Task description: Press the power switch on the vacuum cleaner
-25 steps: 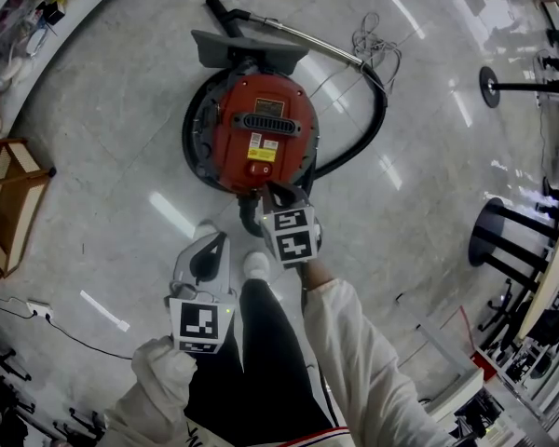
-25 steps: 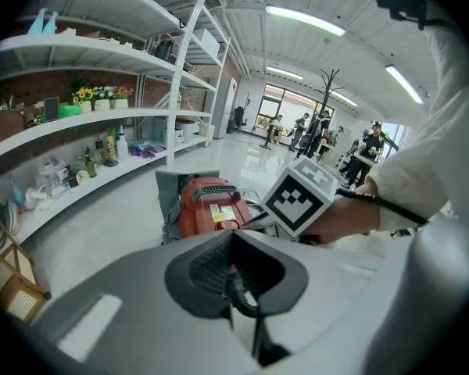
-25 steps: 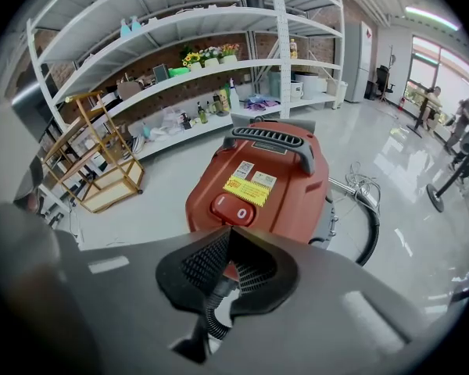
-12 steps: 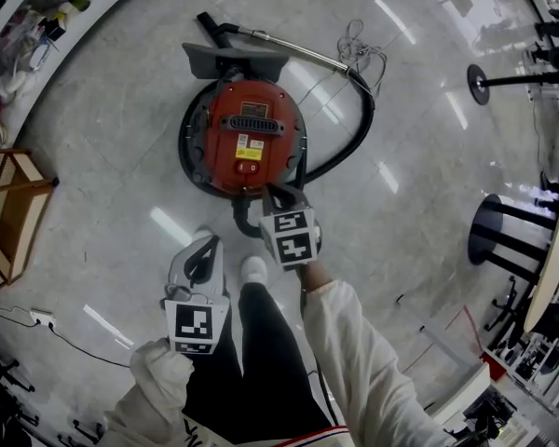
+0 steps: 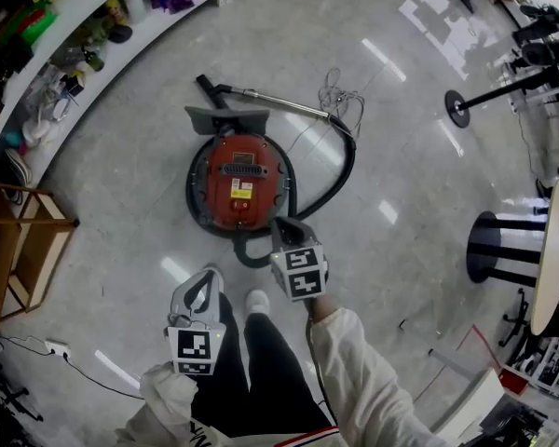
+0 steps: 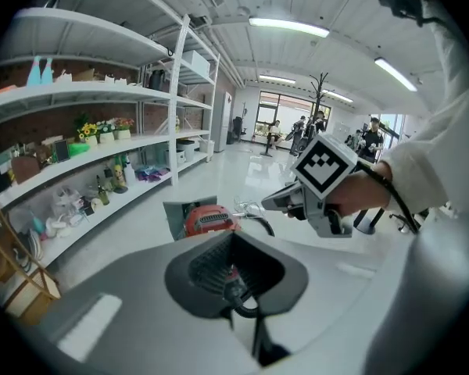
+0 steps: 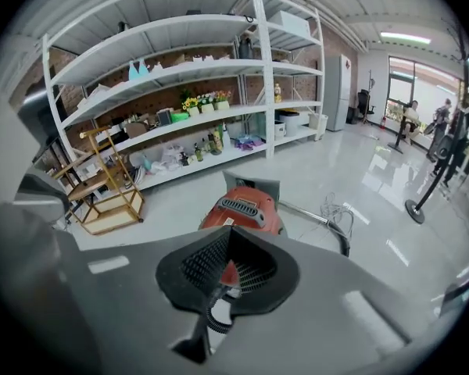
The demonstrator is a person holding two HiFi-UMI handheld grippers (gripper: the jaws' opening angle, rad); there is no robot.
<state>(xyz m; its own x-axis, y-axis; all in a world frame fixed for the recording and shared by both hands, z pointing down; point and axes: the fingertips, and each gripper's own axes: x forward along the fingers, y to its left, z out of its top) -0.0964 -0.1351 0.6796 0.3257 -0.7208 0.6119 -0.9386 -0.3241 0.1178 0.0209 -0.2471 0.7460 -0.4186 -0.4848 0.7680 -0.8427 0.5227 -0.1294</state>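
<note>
A round red vacuum cleaner (image 5: 239, 182) sits on the pale floor, and its switch (image 5: 239, 205) is a small red button near the edge facing me. Its black hose (image 5: 343, 166) curls round the right side to a metal tube (image 5: 279, 101) and a grey floor nozzle (image 5: 226, 117). My right gripper (image 5: 287, 227) hangs shut and holding nothing, just off the vacuum's near right edge, apart from the switch. My left gripper (image 5: 203, 285) is shut and holding nothing too, lower left, over my shoe. The vacuum (image 7: 246, 204) lies ahead in the right gripper view, and smaller in the left gripper view as vacuum (image 6: 211, 219).
White shelves (image 5: 74, 54) full of small goods curve along the left. A wooden rack (image 5: 23, 240) stands at the left edge. Black stand bases (image 5: 489, 250) and a round table (image 5: 545, 259) are on the right. A loose cord (image 5: 340, 91) lies behind the vacuum.
The head view has risen, so the vacuum looks smaller and farther. My right gripper, which overlapped the vacuum's near edge by the switch, has drawn back off it. The left gripper kept its place.
</note>
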